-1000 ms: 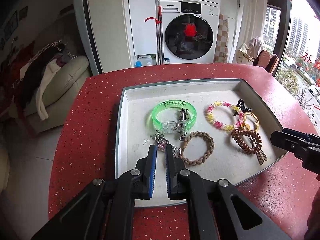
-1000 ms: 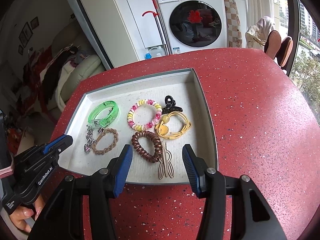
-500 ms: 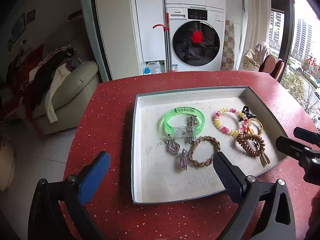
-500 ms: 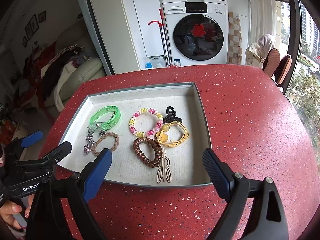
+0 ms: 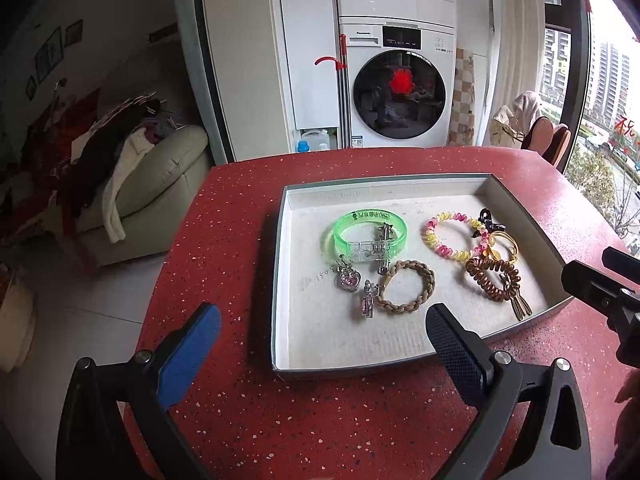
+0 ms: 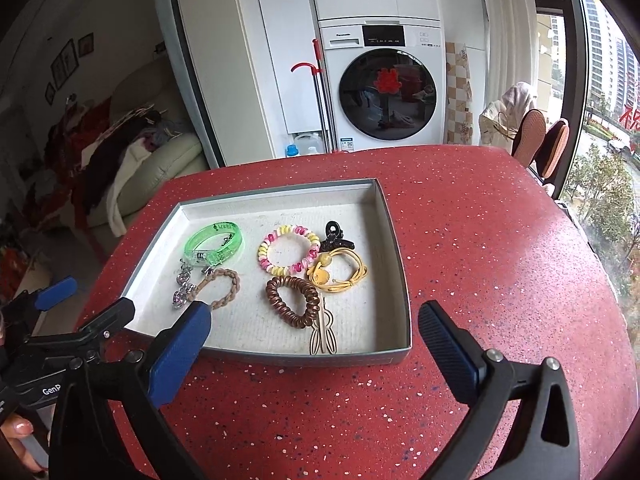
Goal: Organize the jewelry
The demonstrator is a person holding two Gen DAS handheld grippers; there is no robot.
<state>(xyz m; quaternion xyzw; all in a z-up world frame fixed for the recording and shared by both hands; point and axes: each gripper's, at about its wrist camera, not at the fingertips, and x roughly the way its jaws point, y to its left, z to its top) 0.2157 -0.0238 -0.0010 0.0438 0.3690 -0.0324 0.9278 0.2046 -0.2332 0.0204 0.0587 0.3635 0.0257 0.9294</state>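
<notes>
A grey tray (image 5: 280, 264) (image 6: 394, 240) on the red table holds jewelry: a green bangle (image 5: 370, 236) (image 6: 214, 242), two silver charms (image 5: 348, 280) (image 6: 182, 286), a braided tan bracelet (image 5: 406, 288) (image 6: 224, 282), a pink-yellow coil tie (image 5: 452, 236) (image 6: 288, 250), a black claw clip (image 6: 334, 236), a yellow cord tie (image 6: 338, 270), a brown coil tie (image 5: 494, 278) (image 6: 294, 300) and a beige hair clip (image 6: 322, 332). My left gripper (image 5: 324, 354) is open and empty before the tray's near edge. My right gripper (image 6: 316, 354) is open and empty near the tray's front right.
The red speckled table (image 6: 500, 260) extends to the right of the tray. A washing machine (image 6: 384, 88) stands behind the table. A sofa with clothes (image 5: 140, 176) is at left. A window (image 6: 600, 120) is at right.
My left gripper has opened from shut and pulled back out of the tray, leaving the silver charms. My right gripper has opened wider and drawn back. Both views have risen.
</notes>
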